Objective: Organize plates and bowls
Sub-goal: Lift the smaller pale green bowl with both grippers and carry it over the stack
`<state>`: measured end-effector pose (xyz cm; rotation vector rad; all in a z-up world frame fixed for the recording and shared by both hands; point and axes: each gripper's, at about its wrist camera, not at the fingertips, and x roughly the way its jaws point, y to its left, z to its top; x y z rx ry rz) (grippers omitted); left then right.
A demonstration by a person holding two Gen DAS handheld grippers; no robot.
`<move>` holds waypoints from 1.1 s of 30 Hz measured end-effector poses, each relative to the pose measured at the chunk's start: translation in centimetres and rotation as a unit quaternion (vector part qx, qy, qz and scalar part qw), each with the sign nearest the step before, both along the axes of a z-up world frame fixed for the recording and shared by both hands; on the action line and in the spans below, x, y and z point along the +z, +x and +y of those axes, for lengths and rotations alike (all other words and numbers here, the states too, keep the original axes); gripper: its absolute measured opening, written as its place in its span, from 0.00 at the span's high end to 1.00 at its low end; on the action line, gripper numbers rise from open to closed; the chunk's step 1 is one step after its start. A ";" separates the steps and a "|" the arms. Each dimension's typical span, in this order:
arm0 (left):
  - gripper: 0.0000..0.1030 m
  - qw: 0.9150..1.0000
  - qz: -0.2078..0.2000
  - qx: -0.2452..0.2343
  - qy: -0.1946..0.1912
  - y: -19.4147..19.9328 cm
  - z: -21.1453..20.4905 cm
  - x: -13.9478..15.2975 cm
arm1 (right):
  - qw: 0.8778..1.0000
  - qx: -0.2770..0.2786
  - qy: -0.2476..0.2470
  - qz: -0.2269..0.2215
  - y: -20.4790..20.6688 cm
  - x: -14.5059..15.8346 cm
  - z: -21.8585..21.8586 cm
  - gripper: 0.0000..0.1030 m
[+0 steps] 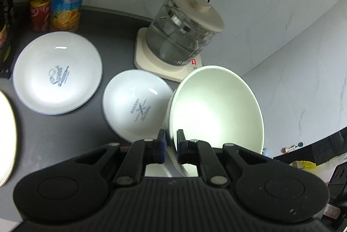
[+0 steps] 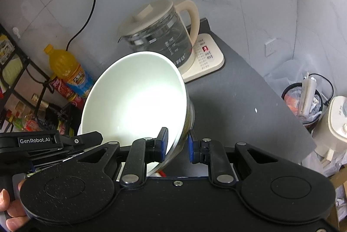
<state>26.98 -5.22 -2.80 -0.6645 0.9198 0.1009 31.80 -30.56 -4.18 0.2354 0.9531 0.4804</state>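
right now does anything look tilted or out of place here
The white bowl is tipped steeply on its side, off the dark counter, its rim pinched by the left gripper. Nothing looks spilled or broken.

- The deep round ceramic bowl (image 1: 216,110) was plain white.
- The two shallow white plates (image 1: 57,73) (image 1: 136,106) bore grey printed lettering.
- The countertop (image 1: 65,130) was dark grey.
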 end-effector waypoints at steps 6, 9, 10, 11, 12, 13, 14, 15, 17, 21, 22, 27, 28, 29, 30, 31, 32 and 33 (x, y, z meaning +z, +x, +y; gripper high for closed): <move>0.92 1.000 0.010 -0.001 -0.005 -2.8 0.9 -0.4 | 1.000 0.007 -0.007 0.010 -2.4 -0.5 1.0 0.81; 0.92 1.000 0.018 0.002 -0.009 -4.0 1.4 -0.9 | 1.000 0.012 -0.009 0.011 -3.4 -0.6 1.6 0.81; 0.92 1.000 0.019 0.003 -0.011 -4.4 1.6 -1.0 | 1.000 0.014 -0.010 0.011 -3.7 -0.7 1.8 0.81; 0.92 1.000 0.021 0.003 -0.012 -4.8 1.8 -1.0 | 1.000 0.015 -0.011 0.011 -4.0 -0.7 1.9 0.81; 0.92 1.000 0.022 0.004 -0.013 -5.1 1.9 -1.1 | 1.000 0.017 -0.012 0.012 -4.3 -0.7 2.1 0.81; 0.92 1.000 0.023 0.005 -0.014 -5.4 2.1 -1.2 | 1.000 0.019 -0.012 0.013 -4.6 -0.8 2.2 0.81; 0.92 1.000 0.025 0.006 -0.016 -5.7 2.2 -1.2 | 1.000 0.021 -0.013 0.014 -4.8 -0.8 2.3 0.81; 0.92 0.999 0.027 0.007 -0.017 -6.1 2.4 -1.4 | 1.000 0.022 -0.014 0.015 -5.0 -0.9 2.5 0.81; 0.92 0.999 0.030 0.009 -0.018 -6.6 2.5 -1.5 | 0.999 0.026 -0.016 0.017 -5.4 -1.1 2.8 0.81; 0.92 0.999 0.037 0.010 -0.020 -7.5 2.9 -1.9 | 0.999 0.032 -0.021 0.022 -6.0 -1.3 3.3 0.81; 0.92 0.999 0.040 0.011 -0.021 -7.7 3.0 -2.1 | 0.999 0.034 -0.023 0.024 -6.2 -1.4 3.4 0.81; 0.92 0.998 0.052 0.012 -0.024 -8.5 3.0 -2.9 | 0.998 0.042 -0.032 0.030 -6.9 -1.9 3.9 0.81; 0.92 0.998 0.054 0.013 -0.025 -8.6 3.0 -3.0 | 0.998 0.043 -0.034 0.032 -7.0 -2.0 4.0 0.81; 0.92 0.998 0.056 0.013 -0.026 -8.8 3.1 -3.2 | 0.998 0.044 -0.035 0.034 -7.1 -2.0 4.1 0.81; 0.92 0.998 0.058 0.013 -0.027 -8.9 3.1 -3.4 | 0.998 0.045 -0.037 0.036 -7.1 -2.1 4.1 0.81; 0.92 0.998 0.061 0.014 -0.029 -9.0 3.2 -3.5 | 0.998 0.046 -0.038 0.037 -7.2 -2.2 4.2 0.81; 0.92 0.997 0.063 0.015 -0.029 -9.1 3.2 -3.7 | 0.997 0.048 -0.040 0.038 -7.3 -2.3 4.3 0.81; 0.92 0.997 0.066 0.015 -0.030 -9.1 3.2 -3.8 | 0.997 0.050 -0.042 0.038 -7.4 -2.4 4.4 0.81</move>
